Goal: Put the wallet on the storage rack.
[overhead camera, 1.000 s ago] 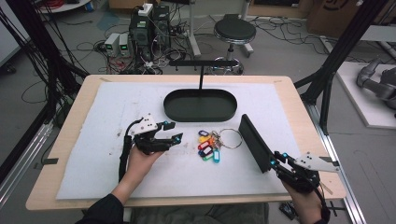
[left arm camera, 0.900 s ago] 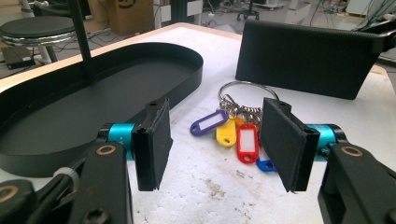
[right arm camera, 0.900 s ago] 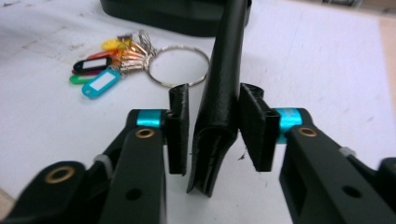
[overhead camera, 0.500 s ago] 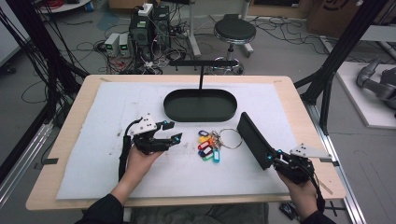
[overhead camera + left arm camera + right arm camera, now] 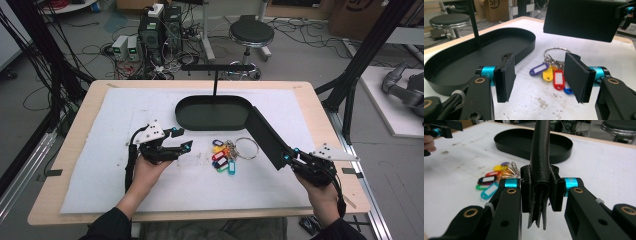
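We log the table [image 5: 320, 107] first: light wood rim, a white mat [image 5: 110, 130] over most of its top. On the mat, at about 12 o'clock from the table centre, sits a black oval tray [image 5: 210, 114] with a low wall; a thin black post with a crossbar [image 5: 216, 67] rises at its far edge.

Next in size is the black wallet [image 5: 265, 136], a flat, textured, folded piece. In the high view it runs slantwise from the tray's near right end, at roughly 11 o'clock from the right tongs, down to those tongs, and it is lifted off the mat. In the left gripper view its broad face [image 5: 581, 20] hangs above the keys.

The right tongs [image 5: 292, 156], at about 4 o'clock from the table centre, are clamped on the wallet. In the right gripper view [image 5: 539, 192] both pads press its folded edge, layers showing below the grip, and the wallet stands upright between the jaws.

The left tongs [image 5: 181, 140], at about 8 o'clock from the centre, stand wide apart and hold nothing. In the left gripper view [image 5: 541, 75] their pads frame bare mat, with the keys just beyond.

Smallest is a bunch of keys [image 5: 226, 155] with coloured tags, blue, yellow, red, green and teal, on a metal ring [image 5: 246, 148]. It lies on the mat near the table centre, at 6 o'clock from the tray and between the two tongs, touching neither.
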Demonstrator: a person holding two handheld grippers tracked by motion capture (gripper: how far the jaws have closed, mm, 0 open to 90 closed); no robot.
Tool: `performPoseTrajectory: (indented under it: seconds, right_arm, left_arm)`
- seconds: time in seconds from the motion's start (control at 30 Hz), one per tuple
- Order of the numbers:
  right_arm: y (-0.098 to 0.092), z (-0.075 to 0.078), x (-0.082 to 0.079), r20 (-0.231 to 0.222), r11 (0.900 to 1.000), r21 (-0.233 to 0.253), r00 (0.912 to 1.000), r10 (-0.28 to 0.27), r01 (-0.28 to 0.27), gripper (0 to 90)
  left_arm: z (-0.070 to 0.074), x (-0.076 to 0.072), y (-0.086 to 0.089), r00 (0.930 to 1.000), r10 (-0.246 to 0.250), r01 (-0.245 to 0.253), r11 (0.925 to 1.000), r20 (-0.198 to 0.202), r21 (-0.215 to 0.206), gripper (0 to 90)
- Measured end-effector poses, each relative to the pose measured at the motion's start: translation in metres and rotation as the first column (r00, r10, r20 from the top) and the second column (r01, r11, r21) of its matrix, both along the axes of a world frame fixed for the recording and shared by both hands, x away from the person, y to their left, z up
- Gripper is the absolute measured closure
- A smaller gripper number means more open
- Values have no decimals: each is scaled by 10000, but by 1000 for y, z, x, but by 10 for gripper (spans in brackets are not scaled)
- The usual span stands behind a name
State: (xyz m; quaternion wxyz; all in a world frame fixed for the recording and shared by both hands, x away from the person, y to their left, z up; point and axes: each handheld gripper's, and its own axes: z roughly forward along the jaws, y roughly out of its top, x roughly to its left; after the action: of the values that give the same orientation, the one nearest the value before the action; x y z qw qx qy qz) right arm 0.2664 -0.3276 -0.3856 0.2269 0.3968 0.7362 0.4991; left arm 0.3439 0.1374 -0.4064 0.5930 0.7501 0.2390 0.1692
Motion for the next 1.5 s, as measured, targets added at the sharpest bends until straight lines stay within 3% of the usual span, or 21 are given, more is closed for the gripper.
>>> performPoseTrajectory:
  seconds: [0.2,0.27,0.47,0.57,0.6,0.63,0.9,0.93,1.0,1.13,1.23,1.27,1.3,1.33,1.4,1.43,1.5]
  right_arm:
    - [14,8,13,243,9957,58,9954,922,-924,761]
    - [15,8,14,228,9949,68,9946,1008,-1010,761]
    - [26,11,23,346,9841,186,9838,1762,-1769,761]
    - [29,11,28,307,9733,342,9737,2258,-2268,760]
    - [32,11,31,308,9652,387,9657,2577,-2588,760]
    - [32,11,31,308,9652,387,9657,2577,-2588,760]
    - [41,10,39,352,9331,539,9345,3542,-3557,760]
    - [43,10,41,388,9226,556,9242,3799,-3816,760]
    - [43,10,42,383,9184,578,9201,3897,-3914,760]
    - [49,10,44,374,8951,556,8968,4409,-4424,760]
    - [53,11,46,391,8771,541,8787,4758,-4773,760]
    - [54,11,47,380,8625,557,8642,5017,-5031,760]
    - [54,11,47,380,8625,557,8642,5017,-5031,760]
    - [55,11,48,370,8567,581,8586,5113,-5126,760]
    - [58,11,50,341,8360,603,8381,5444,-5455,759]
    - [58,11,50,341,8360,603,8381,5444,-5455,759]
    - [60,10,51,328,8255,602,8276,5603,-5612,759]
  left_arm:
    - [5,0,7,10000,-28,28,9998,12,-184,389]
    - [5,1,8,10000,-13,13,9998,7,-214,386]
    - [7,1,10,9998,-174,173,9995,-30,-272,361]
    - [7,2,10,9995,-314,311,9990,-92,-325,339]
    - [7,2,10,9993,-355,352,9988,-77,-349,327]
    - [7,3,10,9992,-384,380,9985,-85,-401,327]
    - [16,5,10,9964,-841,839,9958,-40,-353,298]
    - [17,6,10,9958,-918,915,9951,-43,-377,288]
    - [18,8,11,9925,-1219,1215,9918,-79,-393,263]
    - [19,11,12,9873,-1583,1575,9861,-116,-523,252]
    - [20,14,12,9815,-1906,1898,9810,-188,-393,249]
    - [20,15,12,9789,-2041,2033,9778,-125,-501,249]
    - [20,15,13,9773,-2115,2103,9756,-120,-623,249]
    - [20,17,14,9753,-2205,2194,9734,-93,-657,249]
    - [20,20,15,9734,-2286,2271,9714,-143,-697,248]
    - [20,20,15,9734,-2286,2271,9714,-143,-697,248]
    - [20,22,16,9708,-2389,2362,9677,-205,-877,248]
